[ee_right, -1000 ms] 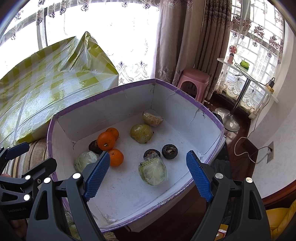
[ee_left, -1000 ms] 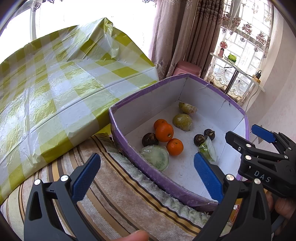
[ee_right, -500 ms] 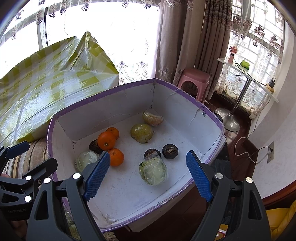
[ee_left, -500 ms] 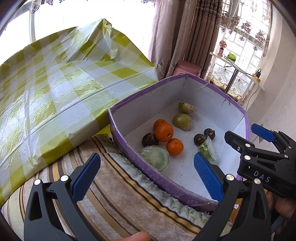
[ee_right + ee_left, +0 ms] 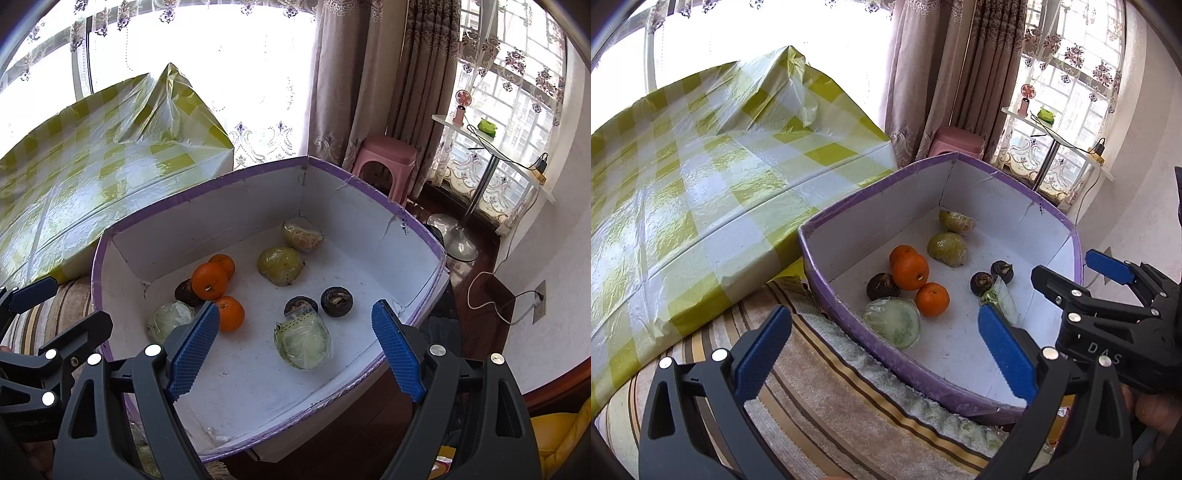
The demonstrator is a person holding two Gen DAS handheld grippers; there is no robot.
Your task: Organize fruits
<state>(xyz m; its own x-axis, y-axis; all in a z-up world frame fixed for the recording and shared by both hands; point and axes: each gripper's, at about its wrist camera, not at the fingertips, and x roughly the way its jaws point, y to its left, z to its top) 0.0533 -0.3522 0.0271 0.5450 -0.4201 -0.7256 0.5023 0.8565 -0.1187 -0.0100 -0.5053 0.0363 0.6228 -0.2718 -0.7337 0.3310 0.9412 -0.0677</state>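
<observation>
A white box with a purple rim (image 5: 875, 354) (image 5: 369, 184) holds the fruit. Inside lie three oranges (image 5: 910, 271) (image 5: 209, 280), three dark round fruits (image 5: 881, 286) (image 5: 336, 301), two pale green wrapped fruits (image 5: 892, 322) (image 5: 303, 339) and two yellow-green wrapped fruits (image 5: 947, 248) (image 5: 280, 265). My left gripper (image 5: 882, 349) is open and empty, held above the box's near rim. My right gripper (image 5: 295, 347) is open and empty, held above the box over the wrapped green fruit. The right gripper also shows in the left wrist view (image 5: 1071, 273).
A yellow-and-white checked plastic cover (image 5: 701, 177) lies over a surface left of the box. A striped towel (image 5: 849, 398) lies under the box. A pink stool (image 5: 384, 158), a side table on a stand (image 5: 484, 147) and curtains stand behind.
</observation>
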